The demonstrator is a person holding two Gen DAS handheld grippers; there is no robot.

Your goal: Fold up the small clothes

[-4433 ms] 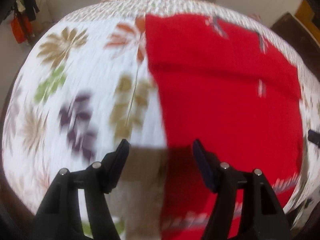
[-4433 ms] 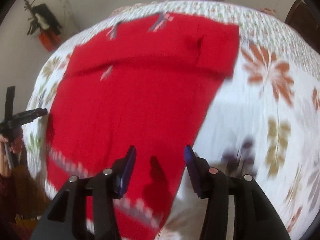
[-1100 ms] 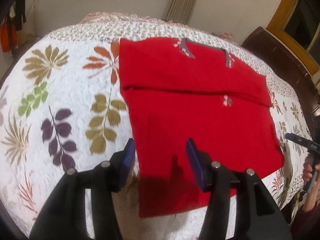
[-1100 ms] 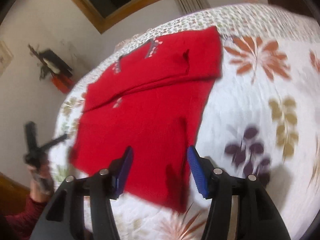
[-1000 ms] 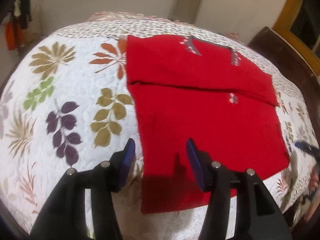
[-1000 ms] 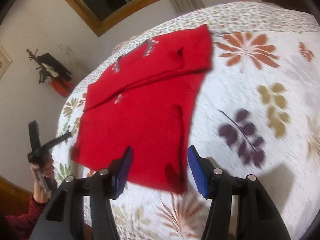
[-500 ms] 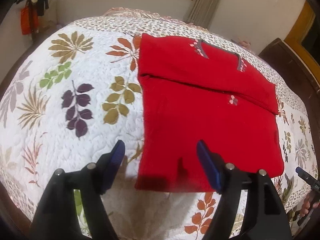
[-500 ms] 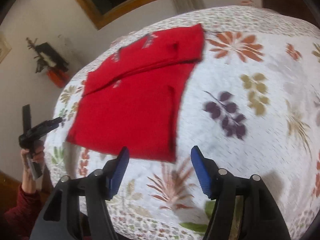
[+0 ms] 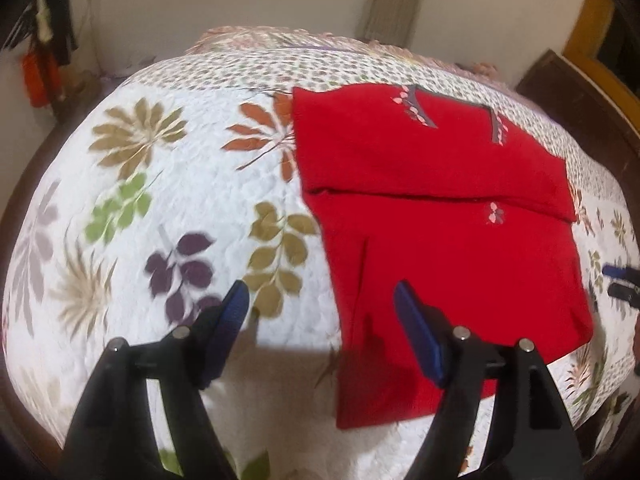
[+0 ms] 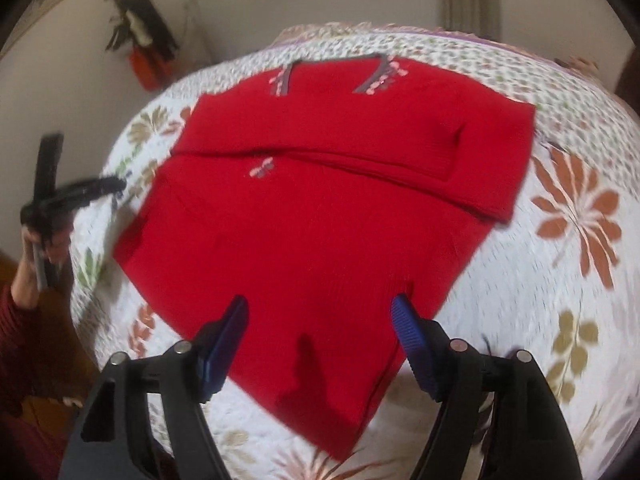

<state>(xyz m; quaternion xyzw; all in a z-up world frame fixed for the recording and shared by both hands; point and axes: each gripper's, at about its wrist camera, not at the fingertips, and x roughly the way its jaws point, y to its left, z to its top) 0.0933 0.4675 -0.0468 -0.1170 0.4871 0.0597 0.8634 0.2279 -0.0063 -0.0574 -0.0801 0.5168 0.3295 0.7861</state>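
Nearest to me, the left gripper point(image 9: 320, 300) hangs over the bed with its blue-padded jaws spread wide and nothing between them, just off the near left corner of the red knitted garment point(image 9: 440, 240). The right gripper point(image 10: 320, 312) is likewise spread and empty, poised above the garment's near edge.

The garment lies flat on the white quilted bedspread with leaf prints point(image 9: 160, 200), its sleeves already folded across the chest into a tidy band point(image 10: 360, 136). So the next fold, I would guess, brings the hem up toward the collar.

To do it well, each claw should bite one near corner, catching every layer, then lift together and carry level so the side edges stay lined up.

Farther off, the grey, flower-trimmed neckline point(image 10: 332, 72) marks where the hem should land, just short of it.
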